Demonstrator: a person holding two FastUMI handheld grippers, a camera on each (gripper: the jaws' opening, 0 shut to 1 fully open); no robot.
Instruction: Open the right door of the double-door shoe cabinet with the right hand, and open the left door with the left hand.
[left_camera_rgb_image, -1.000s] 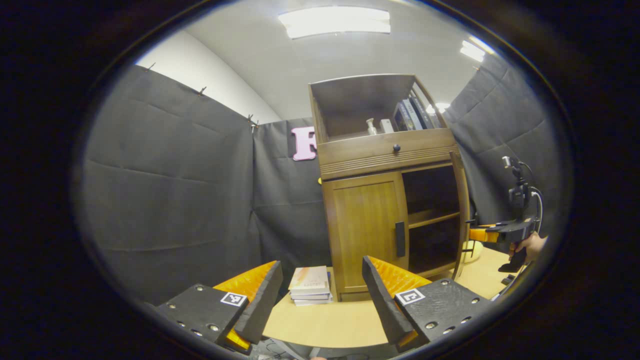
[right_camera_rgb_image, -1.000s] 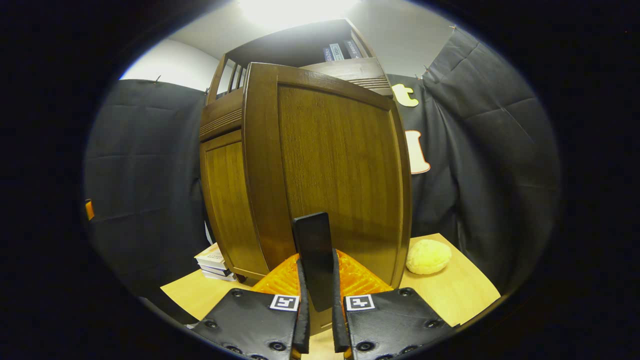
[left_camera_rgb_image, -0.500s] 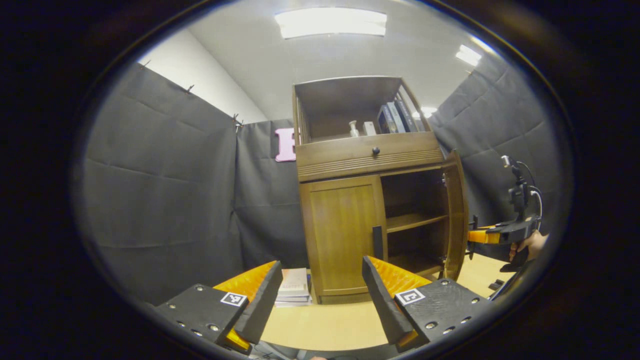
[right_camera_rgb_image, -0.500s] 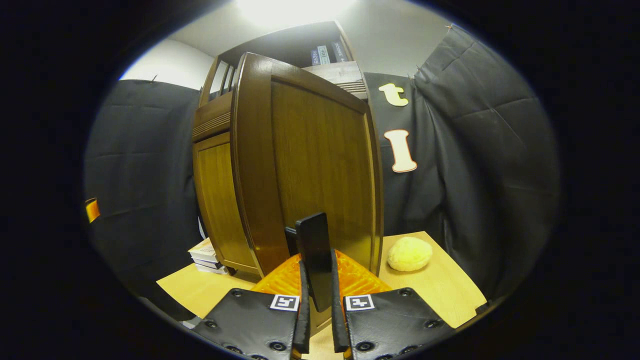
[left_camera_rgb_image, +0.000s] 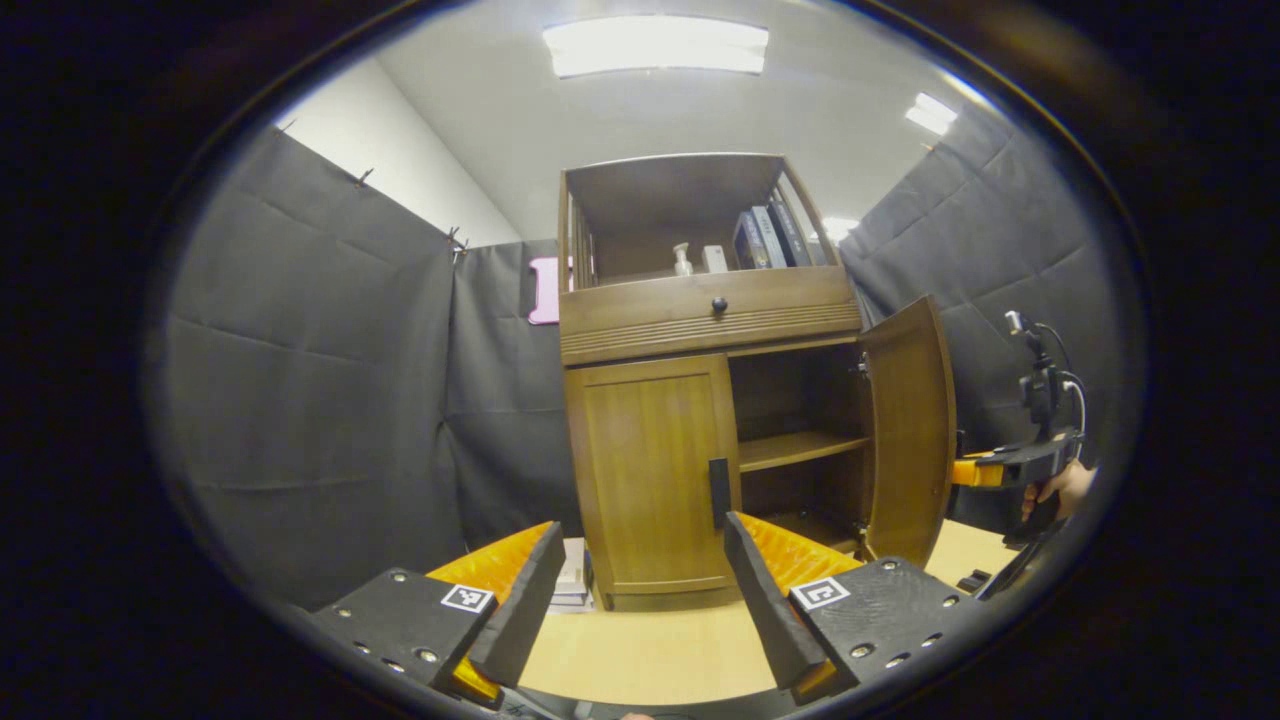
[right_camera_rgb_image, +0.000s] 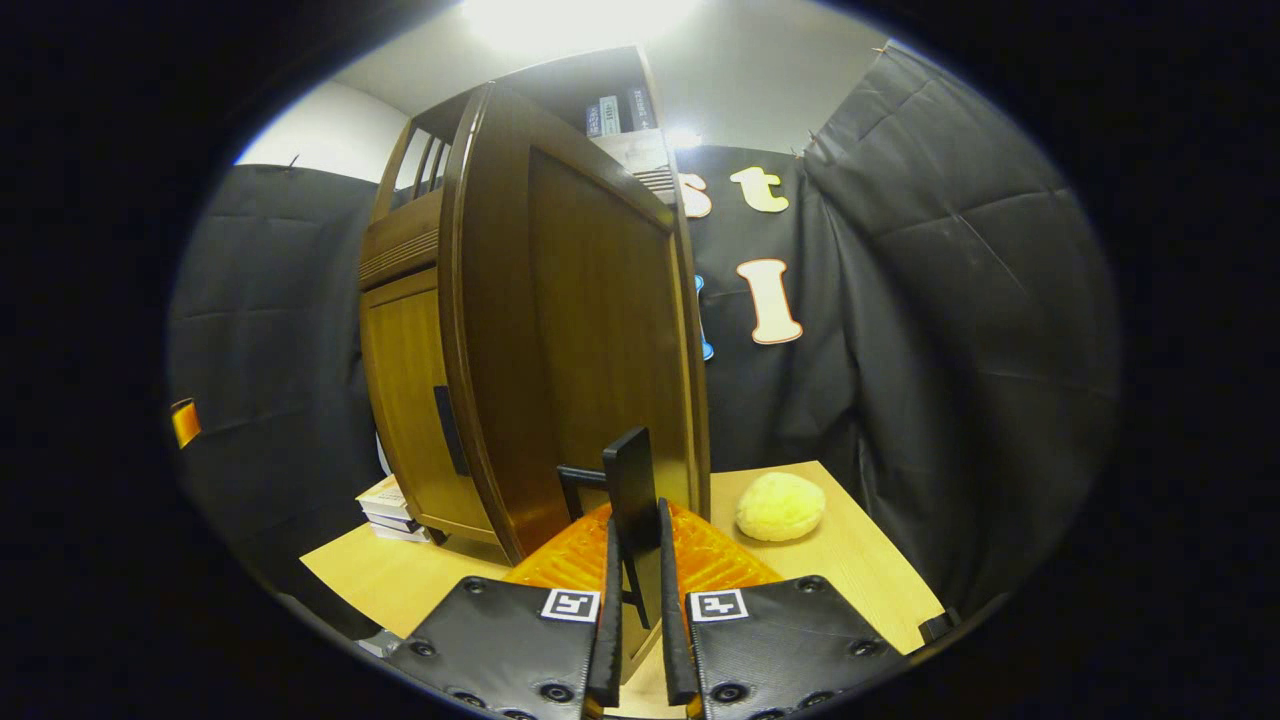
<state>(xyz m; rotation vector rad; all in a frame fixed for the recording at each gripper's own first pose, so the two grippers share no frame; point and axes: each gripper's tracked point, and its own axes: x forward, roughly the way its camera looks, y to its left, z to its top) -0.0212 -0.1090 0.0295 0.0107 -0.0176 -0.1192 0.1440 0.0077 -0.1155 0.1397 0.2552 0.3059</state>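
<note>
The right tongs pinch the dark handle of the right door, which stands swung wide. The left tongs gape above the bench, short of the left door, closed on the cabinet.

Left gripper held level and low, fingers spread wide apart with nothing between them, pointing forward. Right gripper held with fingers drawn close together, both pads pressing on the flat dark door handle standing upright between them. Seen from the left gripper view, right gripper reaching in horizontally from the far right, gripped from behind by a hand.
</note>
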